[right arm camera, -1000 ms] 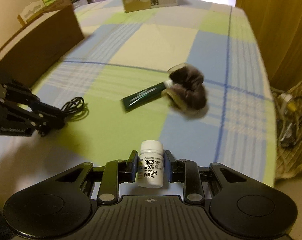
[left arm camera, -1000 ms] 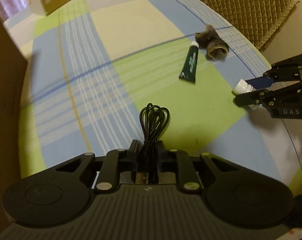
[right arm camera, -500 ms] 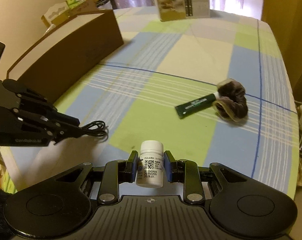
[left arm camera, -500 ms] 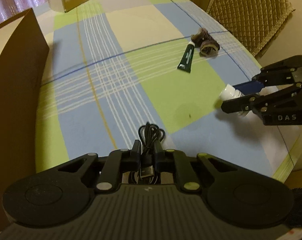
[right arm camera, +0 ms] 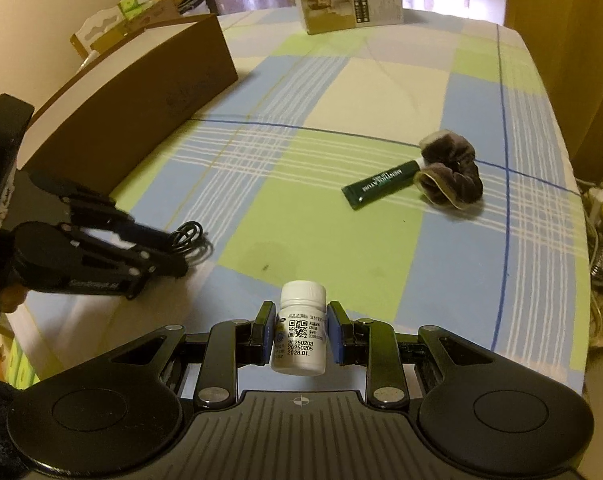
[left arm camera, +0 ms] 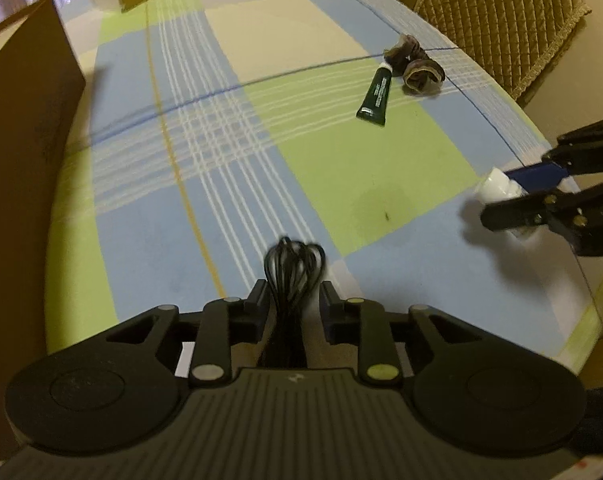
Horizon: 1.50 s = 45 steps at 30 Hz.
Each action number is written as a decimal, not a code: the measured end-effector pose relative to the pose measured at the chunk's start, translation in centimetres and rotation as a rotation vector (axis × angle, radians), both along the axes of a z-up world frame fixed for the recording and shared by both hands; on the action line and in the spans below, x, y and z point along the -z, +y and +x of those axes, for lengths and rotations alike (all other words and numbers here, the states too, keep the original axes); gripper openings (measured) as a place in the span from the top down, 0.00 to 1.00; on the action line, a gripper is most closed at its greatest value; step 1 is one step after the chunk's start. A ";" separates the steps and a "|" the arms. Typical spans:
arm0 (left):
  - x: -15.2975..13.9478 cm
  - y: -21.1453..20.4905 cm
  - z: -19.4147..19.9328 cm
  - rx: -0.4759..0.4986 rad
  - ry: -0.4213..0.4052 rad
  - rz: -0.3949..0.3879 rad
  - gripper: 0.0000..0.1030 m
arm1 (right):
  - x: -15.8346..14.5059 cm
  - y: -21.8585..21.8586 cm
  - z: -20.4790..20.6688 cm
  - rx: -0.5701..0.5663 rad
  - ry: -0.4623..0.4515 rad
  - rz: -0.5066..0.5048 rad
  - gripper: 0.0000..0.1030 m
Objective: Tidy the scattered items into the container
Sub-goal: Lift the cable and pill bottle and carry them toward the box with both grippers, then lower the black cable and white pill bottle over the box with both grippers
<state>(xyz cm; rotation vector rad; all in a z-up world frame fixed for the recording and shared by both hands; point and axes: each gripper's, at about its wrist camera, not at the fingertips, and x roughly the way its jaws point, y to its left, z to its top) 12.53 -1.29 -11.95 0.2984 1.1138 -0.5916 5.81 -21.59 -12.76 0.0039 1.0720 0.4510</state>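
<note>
Two loads are held above the checked tablecloth (right arm camera: pixel 381 92): right gripper (right arm camera: pixel 300 334) clamps a light, rigid, slick pill bottle (right arm camera: pixel 300 332) mid-body, left gripper (left arm camera: pixel 293 304) pinches a limp coiled cable (left arm camera: pixel 293 268) at its bundle; cardboard box (right arm camera: pixel 141 88) sits left.

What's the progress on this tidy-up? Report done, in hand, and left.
Done: nothing can be confirmed inside the cardboard box; its interior is hidden.
In hand: the left claw is shut on the coiled black cable, and the right claw is shut on the white pill bottle, both above the table.
Left: the green tube and the brown scrunchie lie on the tablecloth.
</note>
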 end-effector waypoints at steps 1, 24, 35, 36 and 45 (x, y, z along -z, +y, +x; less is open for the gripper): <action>0.0 -0.1 0.1 0.007 -0.007 0.000 0.79 | 0.0 -0.1 0.0 0.001 0.001 0.000 0.76; -5.6 5.6 -2.0 -0.104 -0.017 -0.157 0.90 | -1.0 3.6 1.3 -0.105 -0.020 0.031 0.76; -11.5 10.5 -3.8 -0.160 -0.087 -0.281 0.90 | -4.4 8.5 1.2 -0.225 -0.069 0.084 0.76; -12.1 11.1 -3.9 -0.167 -0.096 -0.292 0.90 | -4.8 9.0 1.1 -0.237 -0.076 0.095 0.76; -15.9 17.6 -4.2 -0.259 -0.189 -0.309 0.90 | -8.5 15.5 1.1 -0.370 -0.155 0.181 0.76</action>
